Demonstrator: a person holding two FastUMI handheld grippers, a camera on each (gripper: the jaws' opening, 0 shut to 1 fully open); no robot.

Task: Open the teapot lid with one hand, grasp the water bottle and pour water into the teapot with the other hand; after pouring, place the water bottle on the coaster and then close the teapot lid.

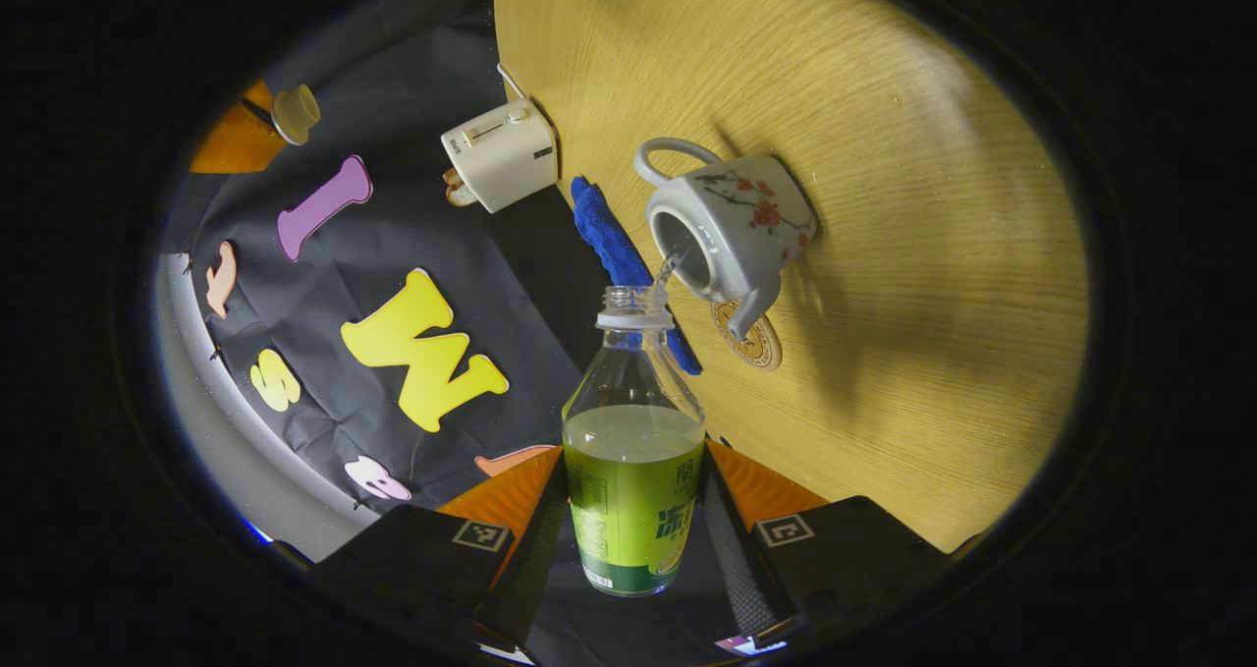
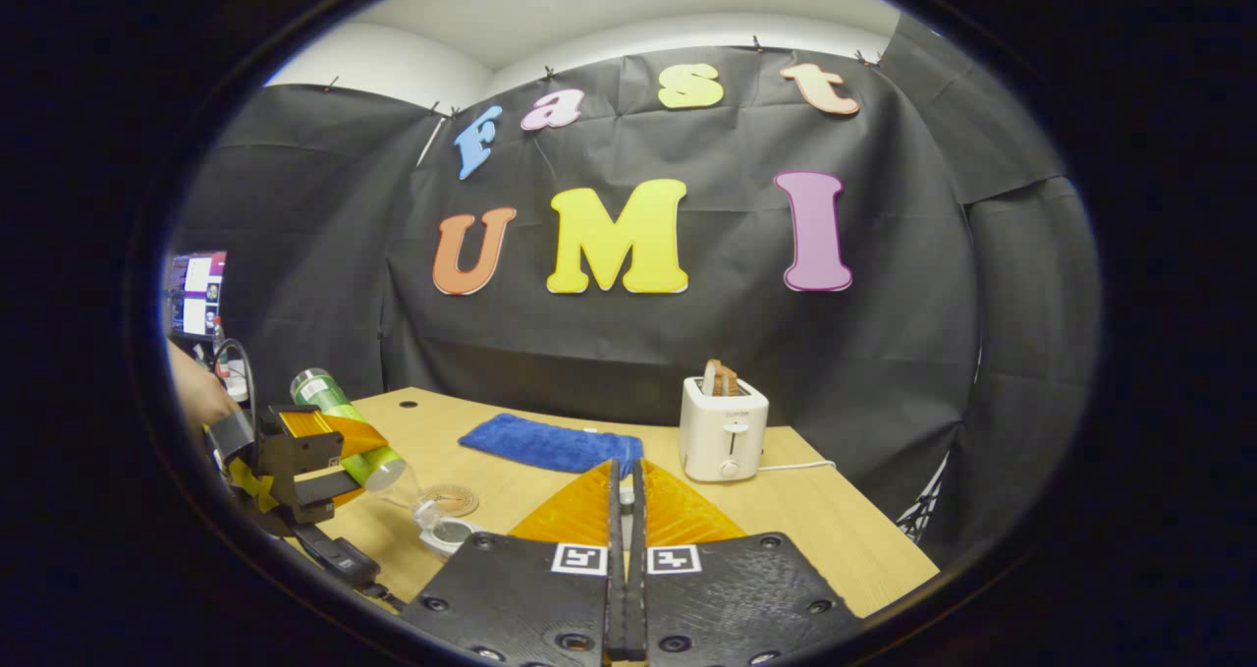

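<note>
**Left gripper view: bottle tipped over the open teapot, pour under way**

Left gripper view takes in the pale wood-grain tabletop (image 1: 933, 254), which carries everything else. On it sits the white ceramic teapot with red blossom sprigs (image 1: 732, 230), its lid off and its round mouth turned toward the bottle so water can go straight in. Behind it a white two-slot toaster (image 1: 501, 154) stands near the tabletop's edge, and a folded blue terry cloth (image 1: 604, 230) lies between toaster and teapot, out of the pouring path.

The clear plastic water bottle with a green label (image 1: 633, 441) is clamped at its labelled waist by the left hand-held gripper (image 1: 633, 549), both fingers pressing on its sides. Its uncapped neck points at the teapot's mouth, and a thin thread of water seems to bridge the two; the bottle looks roughly half full. In the right gripper view the same bottle (image 2: 344, 426) shows slanted neck-down over the teapot (image 2: 447, 531), a tilt that lets water run out.

The round tan coaster with a printed ring (image 1: 756, 343) lies just beside the teapot's spout, bare, ready for the bottle once pouring ends.

The right hand-held gripper (image 2: 626, 500) has its fingers drawn together; a small pale object sits between the tips, probably the lid's knob, held aside to keep the mouth open, though I cannot tell for certain.
</note>
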